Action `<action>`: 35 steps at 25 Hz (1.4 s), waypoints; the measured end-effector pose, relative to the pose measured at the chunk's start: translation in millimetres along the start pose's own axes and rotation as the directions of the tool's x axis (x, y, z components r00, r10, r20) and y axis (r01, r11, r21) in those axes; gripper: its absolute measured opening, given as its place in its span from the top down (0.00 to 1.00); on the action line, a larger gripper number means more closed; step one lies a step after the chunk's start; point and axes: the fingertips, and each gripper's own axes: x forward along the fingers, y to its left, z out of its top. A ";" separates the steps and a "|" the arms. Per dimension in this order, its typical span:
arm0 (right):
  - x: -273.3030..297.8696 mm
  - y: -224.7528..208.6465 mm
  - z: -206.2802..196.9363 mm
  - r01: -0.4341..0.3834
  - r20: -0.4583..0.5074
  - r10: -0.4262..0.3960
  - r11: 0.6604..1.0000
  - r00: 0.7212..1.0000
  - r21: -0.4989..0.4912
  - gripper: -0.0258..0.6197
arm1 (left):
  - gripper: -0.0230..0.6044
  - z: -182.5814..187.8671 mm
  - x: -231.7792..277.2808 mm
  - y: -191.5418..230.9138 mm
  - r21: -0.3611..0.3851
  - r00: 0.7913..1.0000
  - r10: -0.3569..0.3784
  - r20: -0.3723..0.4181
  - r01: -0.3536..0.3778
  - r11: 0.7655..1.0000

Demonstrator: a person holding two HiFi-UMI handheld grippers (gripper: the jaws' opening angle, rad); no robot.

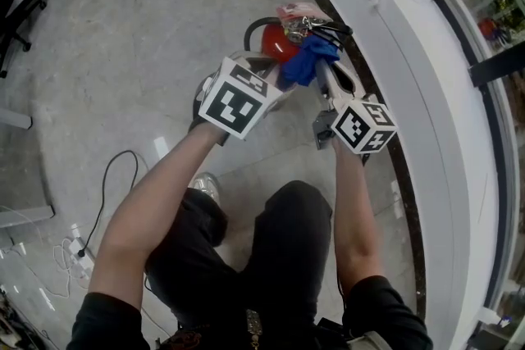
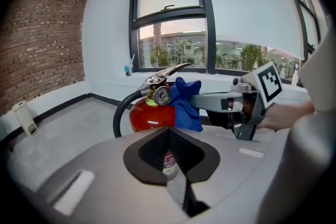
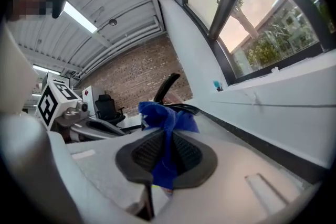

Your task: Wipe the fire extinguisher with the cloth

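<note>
Only my closed, empty left hand-held gripper sees the round gauge on the glossy red fire extinguisher; my right hand-held gripper pinches crumpled blue cloth.

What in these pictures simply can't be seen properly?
Red fire extinguisher: lower body hidden behind the left gripper, left gripper view; label print too small to read.
Its round pressure gauge: reading too small, same view.
Right gripper view: the crumpled blue cloth clamped in the right gripper hides nearly all the extinguisher.
</note>
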 end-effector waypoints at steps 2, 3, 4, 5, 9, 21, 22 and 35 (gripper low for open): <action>-1.9 13.6 -3.9 -0.025 -0.010 0.024 0.999 1.000 -0.025 0.90 | 0.95 1.3 -1.7 0.8 0.002 1.000 0.007 0.009 -0.007 1.000; -1.9 20.4 -5.9 -0.038 -0.017 0.037 0.999 0.999 -0.037 0.90 | 0.95 1.5 -3.1 0.7 0.005 1.000 0.007 0.014 -0.007 1.000; -1.3 27.1 -8.1 -0.050 -0.025 0.048 0.997 0.999 -0.050 0.90 | 0.94 1.1 -4.8 1.1 0.006 1.000 0.008 0.016 -0.009 1.000; 0.0 33.8 -10.1 -0.061 -0.033 0.059 0.996 0.998 -0.064 0.90 | 0.92 -0.2 -7.0 2.7 0.005 1.000 0.014 0.016 -0.014 1.000; 6.9 58.1 -17.4 -0.107 -0.061 0.102 0.991 0.993 -0.077 0.91 | 0.92 -10.2 -18.6 23.8 -0.028 0.996 0.092 -0.004 -0.092 0.995; 70.3 116.9 -28.0 -0.186 -0.108 0.179 0.981 0.978 -0.062 0.91 | 0.93 -10.3 -45.6 63.1 -0.122 0.972 0.229 0.052 -0.221 0.967; 76.7 118.2 -27.7 -0.181 -0.115 0.173 0.981 0.978 -0.068 0.91 | 0.93 -8.2 -47.1 66.2 -0.132 0.969 0.240 0.065 -0.230 0.964; 65.8 104.9 -48.5 -0.129 -0.202 0.089 0.973 0.975 -0.191 0.91 | 0.83 12.2 -20.1 57.0 -0.187 0.979 0.130 0.159 -0.100 0.977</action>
